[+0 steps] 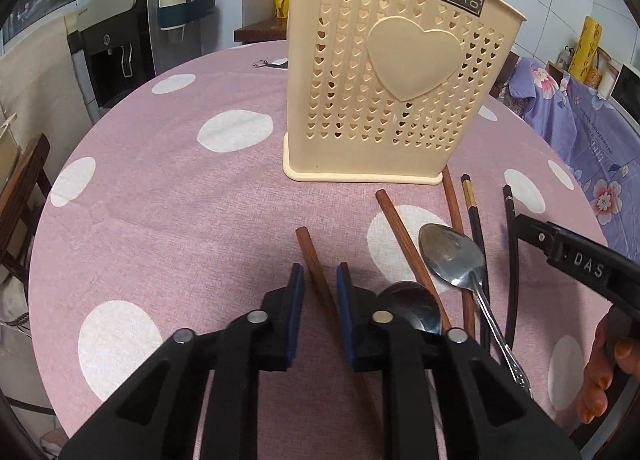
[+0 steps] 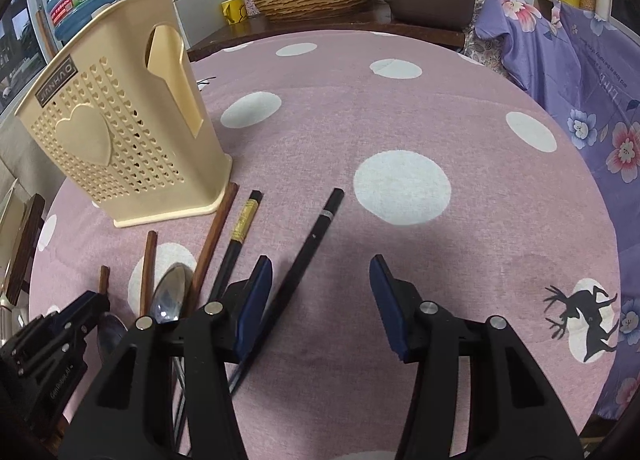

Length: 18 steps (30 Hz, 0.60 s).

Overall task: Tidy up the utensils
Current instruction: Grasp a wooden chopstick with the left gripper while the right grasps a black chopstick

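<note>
Both wrist views look steeply down, close over the table point(image 1: 160, 195) — sharing the holder point(image 1: 384, 71).

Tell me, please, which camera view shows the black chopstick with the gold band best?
The right wrist view: the black chopstick with the gold band lies unobstructed there, band clear. In the left wrist view it sits small toward the right, lower part crossed by a spoon.
</note>
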{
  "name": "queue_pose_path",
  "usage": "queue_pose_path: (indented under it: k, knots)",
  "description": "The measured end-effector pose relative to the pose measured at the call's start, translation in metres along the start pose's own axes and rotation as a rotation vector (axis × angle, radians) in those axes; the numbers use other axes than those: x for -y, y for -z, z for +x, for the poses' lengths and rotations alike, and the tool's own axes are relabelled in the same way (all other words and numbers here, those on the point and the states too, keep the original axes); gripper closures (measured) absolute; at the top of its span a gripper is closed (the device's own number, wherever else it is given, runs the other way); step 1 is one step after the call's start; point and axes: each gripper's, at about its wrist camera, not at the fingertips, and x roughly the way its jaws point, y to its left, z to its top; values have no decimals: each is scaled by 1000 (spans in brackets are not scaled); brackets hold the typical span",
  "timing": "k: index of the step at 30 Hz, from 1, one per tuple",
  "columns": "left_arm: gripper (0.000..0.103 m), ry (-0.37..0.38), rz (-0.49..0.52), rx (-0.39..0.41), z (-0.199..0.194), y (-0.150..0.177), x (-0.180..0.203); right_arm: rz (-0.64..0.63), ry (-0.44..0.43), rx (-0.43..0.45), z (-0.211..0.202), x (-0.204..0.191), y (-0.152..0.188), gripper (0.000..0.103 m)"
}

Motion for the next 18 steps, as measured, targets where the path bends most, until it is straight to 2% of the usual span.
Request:
queue_pose_path:
  k: [3,11,18]
  knots:
    - [91,8,3,-2,2,-3,-3,2,5,-27,12,-6,-6,62]
    - [92,15,20,-6,11,-16,-8,66,28,-25,27,-4,-27,89]
    - [93,32,3,-24,19,-30,-15,114,-18,-39,39,3,-42,92]
